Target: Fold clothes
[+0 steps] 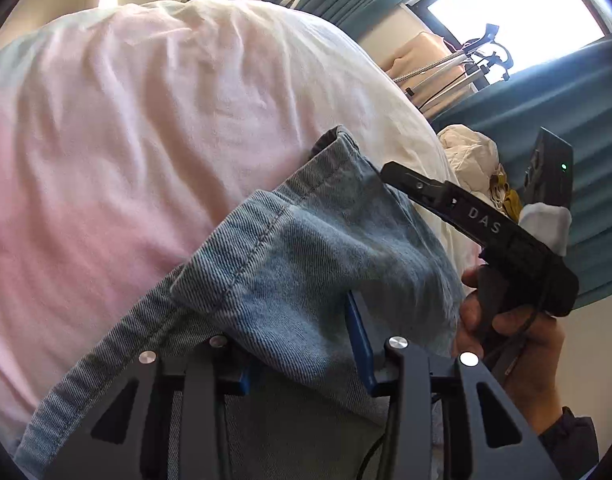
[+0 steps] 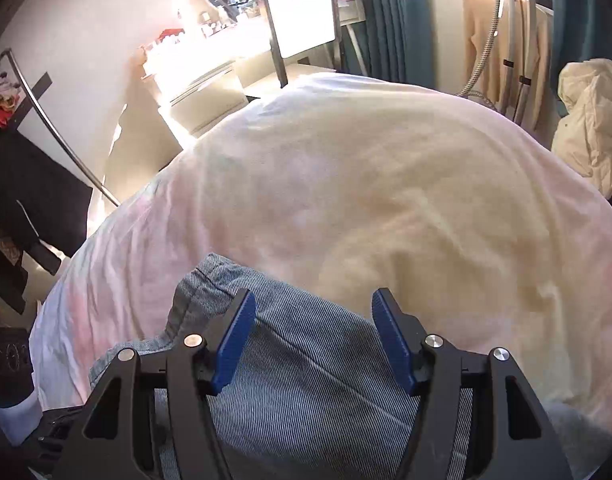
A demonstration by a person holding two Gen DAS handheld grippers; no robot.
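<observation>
Light blue denim jeans (image 1: 290, 248) lie on a bed with a pale pink and cream sheet (image 1: 126, 140). My left gripper (image 1: 302, 344) is shut on a bunched fold of the denim. The fold rises over the fingers and hides the left pad, while the right blue pad (image 1: 360, 340) shows against the cloth. To the right a hand (image 1: 518, 344) holds the other gripper, and its black finger (image 1: 418, 188) reaches over the jeans' edge. In the right wrist view my right gripper (image 2: 312, 312) stands open just above the jeans (image 2: 314, 380), blue pads apart with nothing pinched.
A cream padded jacket (image 2: 590, 128) lies heaped at the bed's far right. Teal curtains (image 1: 566, 112) and a rack with a beige garment (image 2: 506, 60) stand behind it. A desk and white-backed chair (image 2: 302, 12) sit beyond the bed, dark hanging clothes (image 2: 34, 184) to the left.
</observation>
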